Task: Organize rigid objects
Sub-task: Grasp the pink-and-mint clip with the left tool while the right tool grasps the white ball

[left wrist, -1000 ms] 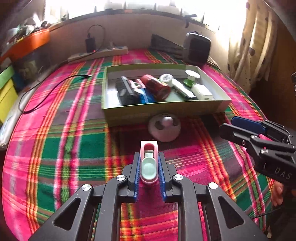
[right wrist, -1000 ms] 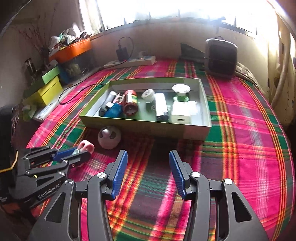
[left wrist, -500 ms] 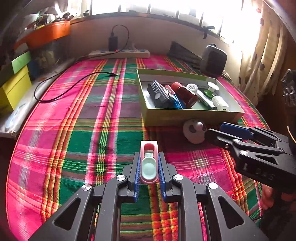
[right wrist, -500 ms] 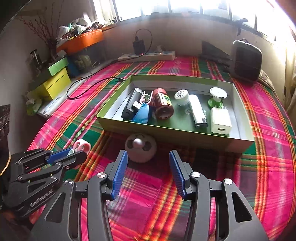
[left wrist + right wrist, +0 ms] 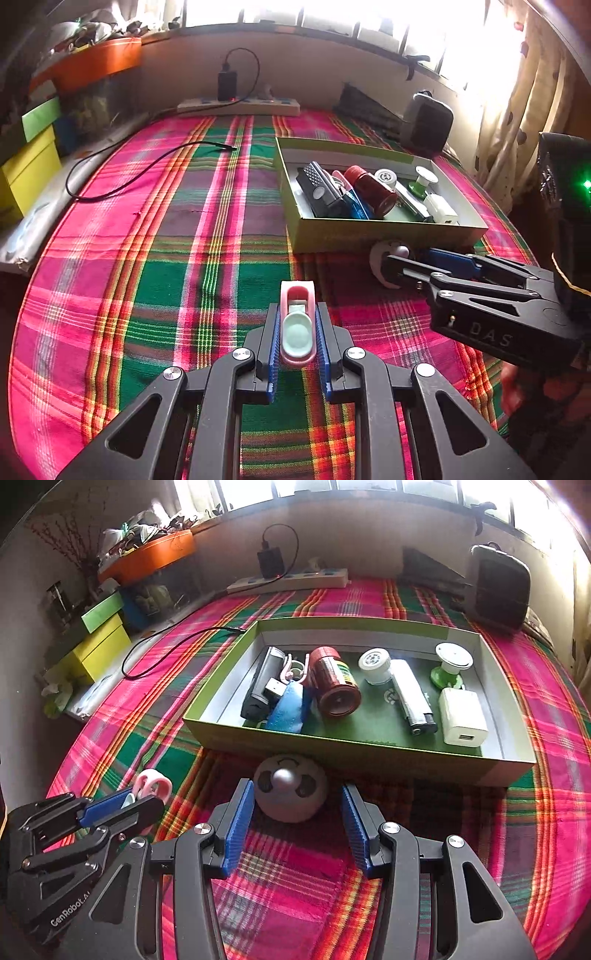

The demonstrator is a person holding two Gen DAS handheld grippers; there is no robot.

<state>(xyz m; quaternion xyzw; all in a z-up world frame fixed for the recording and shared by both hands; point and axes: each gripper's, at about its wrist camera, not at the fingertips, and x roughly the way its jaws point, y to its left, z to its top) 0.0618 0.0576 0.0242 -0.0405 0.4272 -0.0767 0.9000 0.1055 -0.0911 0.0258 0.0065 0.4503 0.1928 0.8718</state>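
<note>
Two blue-padded fingers of the right gripper (image 5: 297, 825) stand wide apart with nothing held between them yet. Right ahead of them, partly in the gap, sits the round grey-white plastic gadget with a silver ball in its middle (image 5: 290, 792). It rests on the pink and green checked cloth (image 5: 546, 812), just on the near side of the green cardboard box (image 5: 369, 751), touching it or almost so. The gadget is round, so it has no long side to line up with — the fingers can close from left and right as they are. Its far edge is close to the box wall, so I think the pads should not push further forward.

The left gripper (image 5: 297, 326) is nearly closed, with its fingers pressed on a small pink plastic clip with a pale green pad (image 5: 297, 325). The clip's long side points straight ahead, along the fingers. This gripper hangs over the cloth to the left of the round gadget, well apart from the box.

Inside the box lie a red-brown bottle (image 5: 334, 686), a white charger block (image 5: 461, 718) and other small things. The right gripper is far nearer to the round gadget — so I think that grab is its job.
</note>
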